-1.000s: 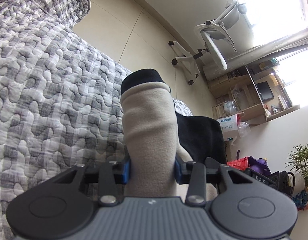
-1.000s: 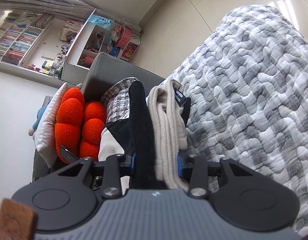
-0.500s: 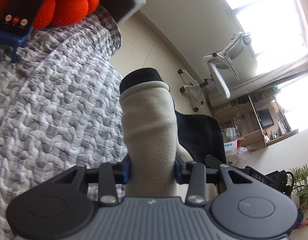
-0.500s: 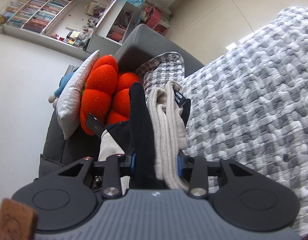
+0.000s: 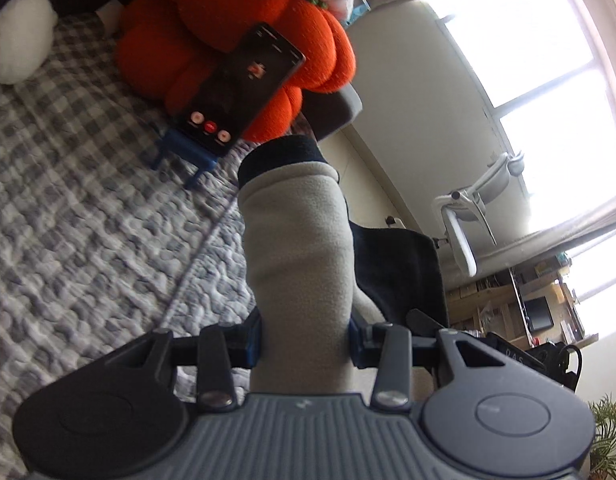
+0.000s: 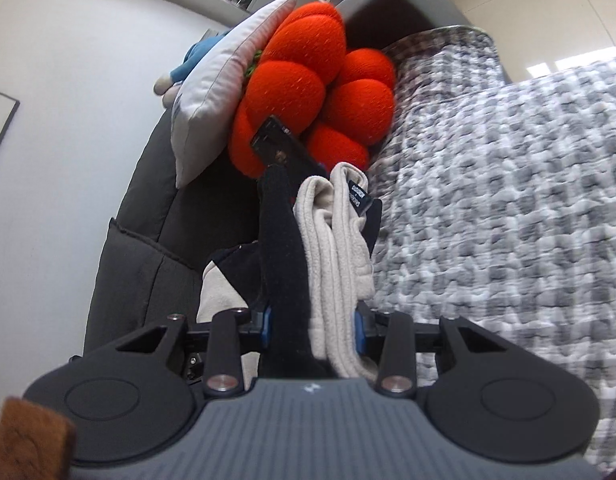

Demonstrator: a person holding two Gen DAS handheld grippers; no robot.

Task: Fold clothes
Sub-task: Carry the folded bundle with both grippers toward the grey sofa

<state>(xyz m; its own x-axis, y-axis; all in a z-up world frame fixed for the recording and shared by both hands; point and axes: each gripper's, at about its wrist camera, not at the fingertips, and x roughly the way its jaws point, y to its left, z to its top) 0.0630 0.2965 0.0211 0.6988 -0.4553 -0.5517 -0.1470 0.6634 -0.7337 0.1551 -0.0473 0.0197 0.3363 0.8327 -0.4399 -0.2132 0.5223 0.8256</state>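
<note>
A beige and black fleece garment (image 5: pixel 300 264) is pinched between the blue pads of my left gripper (image 5: pixel 306 336), which is shut on a thick beige fold with a black cuff at its tip. A black panel of it hangs to the right. My right gripper (image 6: pixel 311 328) is shut on another bunched part of the same garment (image 6: pixel 331 256), black layer on the left, beige layers with a small label on the right. Both parts are held up above the grey and white quilted cover (image 5: pixel 88 240) of the sofa.
An orange pumpkin cushion (image 5: pixel 244 44) leans at the sofa back, with a phone (image 5: pixel 240 92) on a blue stand in front of it. A white pillow (image 6: pixel 224 92) and dark sofa arm (image 6: pixel 148 208) lie left. An office chair (image 5: pixel 471 220) and shelves stand by the window.
Both grippers have swung with the garment toward the sofa back. The orange cushion and the phone came into the left wrist view, and the cushion grew larger in the right wrist view. Grips unchanged.
</note>
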